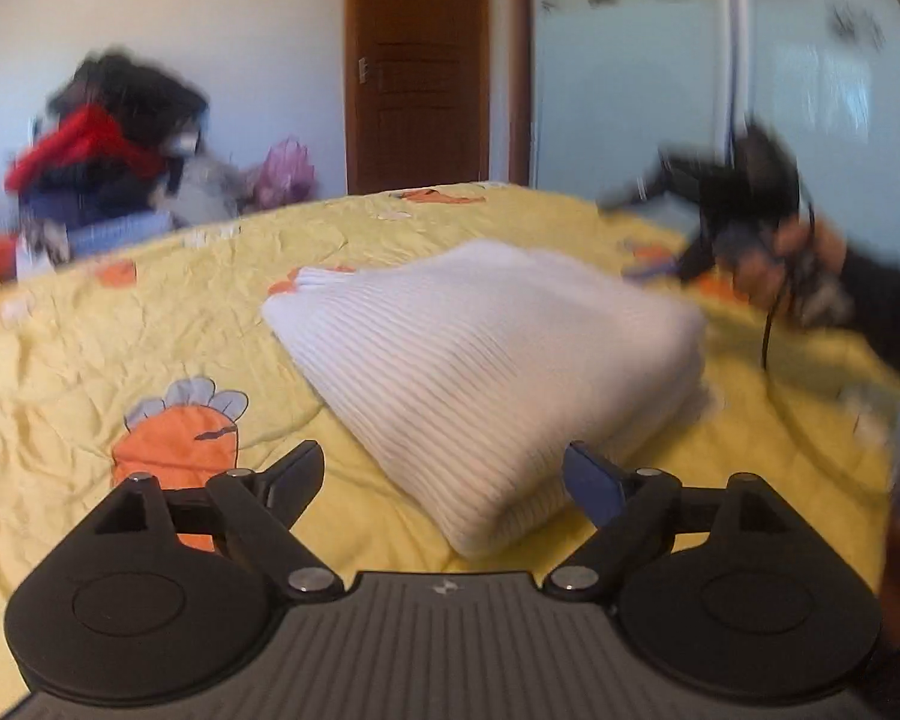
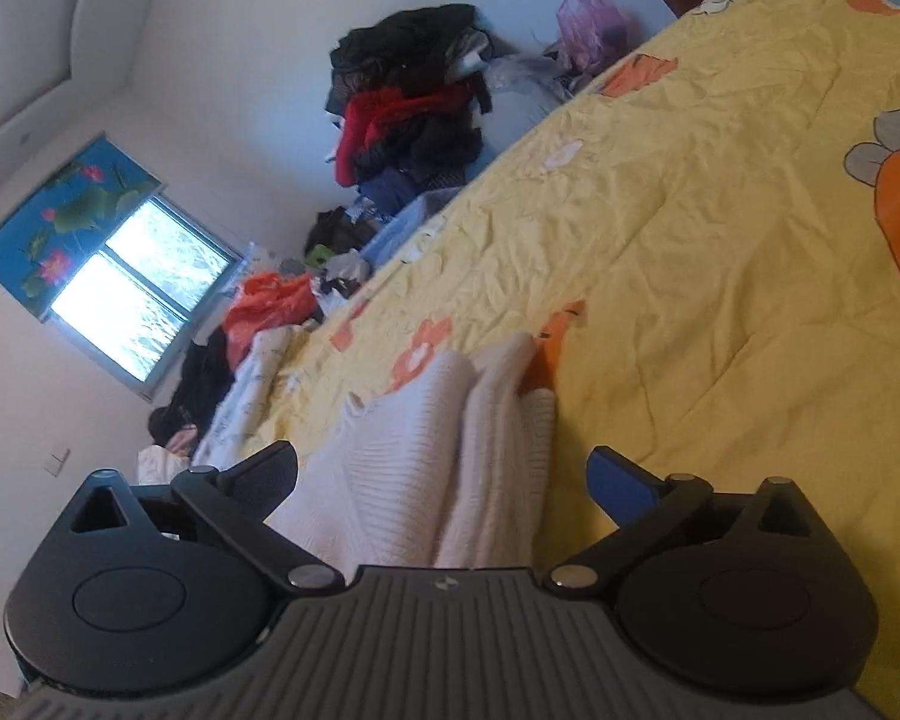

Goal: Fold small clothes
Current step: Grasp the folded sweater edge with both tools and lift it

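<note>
A white ribbed sweater (image 1: 486, 372) lies folded in a thick bundle on the yellow carrot-print bedspread (image 1: 150, 312), filling the middle of the left wrist view. The left gripper (image 1: 444, 474) sits at the bottom centre of that frame with its jaws spread wide and nothing between the pads; the near corner of the bundle reaches down between the two fingers without touching either that I can see. At the right edge of the same view, blurred, the right gripper (image 1: 744, 198) shows in a person's hand (image 1: 804, 258) with a dark sleeve, just past the far right side of the sweater.

In the right wrist view, strongly tilted, the right gripper (image 2: 444, 474) also stands wide open and empty. The sweater (image 2: 426, 456) lies between the fingers in the lower centre, its folded layers bunching up toward the middle of the frame. No pad presses on it. A heap of clothes (image 2: 414, 108) is piled beyond the bed at upper centre, with a window (image 2: 132, 288) at the left.
</note>
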The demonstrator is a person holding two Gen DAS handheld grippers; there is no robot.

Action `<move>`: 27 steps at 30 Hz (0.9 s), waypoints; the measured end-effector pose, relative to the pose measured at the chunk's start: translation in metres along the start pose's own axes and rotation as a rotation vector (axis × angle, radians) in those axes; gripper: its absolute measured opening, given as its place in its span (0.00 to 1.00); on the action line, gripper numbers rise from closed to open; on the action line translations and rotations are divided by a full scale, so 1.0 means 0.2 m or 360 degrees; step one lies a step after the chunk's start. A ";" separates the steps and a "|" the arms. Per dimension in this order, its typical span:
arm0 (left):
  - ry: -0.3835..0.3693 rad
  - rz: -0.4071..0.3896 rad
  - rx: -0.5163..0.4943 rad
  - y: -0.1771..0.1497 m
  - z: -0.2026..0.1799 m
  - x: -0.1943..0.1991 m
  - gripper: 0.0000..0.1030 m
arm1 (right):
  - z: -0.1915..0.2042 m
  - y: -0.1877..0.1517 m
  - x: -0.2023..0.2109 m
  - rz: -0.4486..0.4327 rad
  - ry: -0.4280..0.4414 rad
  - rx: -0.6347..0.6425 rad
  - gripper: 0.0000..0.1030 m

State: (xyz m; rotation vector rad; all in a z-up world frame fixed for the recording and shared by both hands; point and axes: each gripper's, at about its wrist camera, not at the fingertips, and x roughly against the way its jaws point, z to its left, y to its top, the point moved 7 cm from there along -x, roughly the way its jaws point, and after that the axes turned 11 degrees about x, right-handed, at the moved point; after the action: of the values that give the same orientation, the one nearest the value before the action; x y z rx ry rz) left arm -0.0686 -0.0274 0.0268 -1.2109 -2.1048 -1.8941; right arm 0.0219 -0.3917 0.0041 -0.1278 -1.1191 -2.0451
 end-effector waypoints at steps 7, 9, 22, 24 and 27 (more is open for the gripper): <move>-0.0263 0.0250 0.1087 0.18 0.42 -0.50 0.87 | -0.06 -0.06 -0.30 0.0230 0.0064 -0.0068 0.95; -0.0361 0.0369 0.1256 0.15 0.44 -0.65 0.87 | -0.01 -0.07 -0.38 0.0301 0.0153 -0.0097 0.93; -0.0173 0.0255 0.0988 0.34 0.36 -0.54 0.46 | 0.35 -0.09 -0.41 0.0264 0.0081 0.0284 0.47; -0.0139 0.0225 0.0979 0.41 0.44 -0.47 0.46 | 0.43 -0.07 -0.47 0.0265 0.0151 0.0247 0.48; -0.0030 0.0243 0.1015 0.47 0.62 -0.40 0.48 | 0.50 -0.05 -0.59 0.0281 0.0263 0.0142 0.47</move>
State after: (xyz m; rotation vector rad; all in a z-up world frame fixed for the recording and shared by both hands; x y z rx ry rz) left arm 0.0964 0.0339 0.0317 -1.1772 -2.2742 -1.0166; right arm 0.0693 -0.2435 0.0070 -0.0119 -1.0557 -1.8122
